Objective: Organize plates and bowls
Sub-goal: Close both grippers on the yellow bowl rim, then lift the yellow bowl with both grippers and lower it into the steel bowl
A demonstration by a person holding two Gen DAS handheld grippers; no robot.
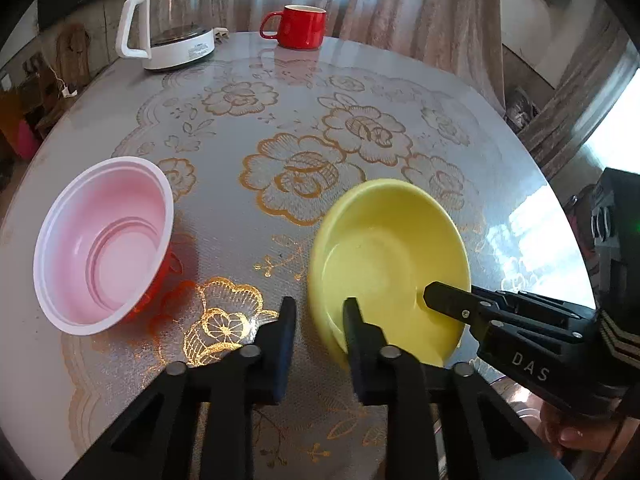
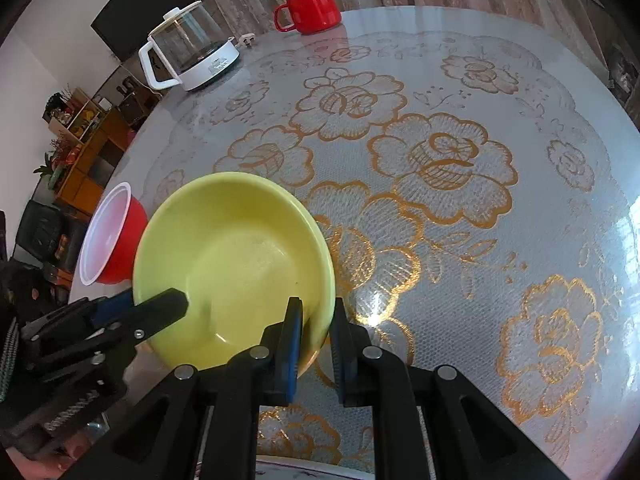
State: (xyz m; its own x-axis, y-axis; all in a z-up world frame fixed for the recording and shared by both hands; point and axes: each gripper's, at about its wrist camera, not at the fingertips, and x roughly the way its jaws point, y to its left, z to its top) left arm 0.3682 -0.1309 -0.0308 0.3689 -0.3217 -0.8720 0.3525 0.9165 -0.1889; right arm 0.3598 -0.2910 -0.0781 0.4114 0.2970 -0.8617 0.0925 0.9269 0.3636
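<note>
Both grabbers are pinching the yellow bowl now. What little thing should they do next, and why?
Probably lift the yellow bowl a little, straight up and kept level. The left gripper and the right gripper each pinch its rim on opposite sides, so it looks held. The red bowl sits empty and apart beside it, a likely place to stack, and lifting first avoids scraping the table.

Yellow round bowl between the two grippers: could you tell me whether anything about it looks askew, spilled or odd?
Nothing is spilled or damaged. One oddity: the left gripper and the right gripper both clamp the rim of the empty, glossy yellow round bowl, on opposite sides.
</note>
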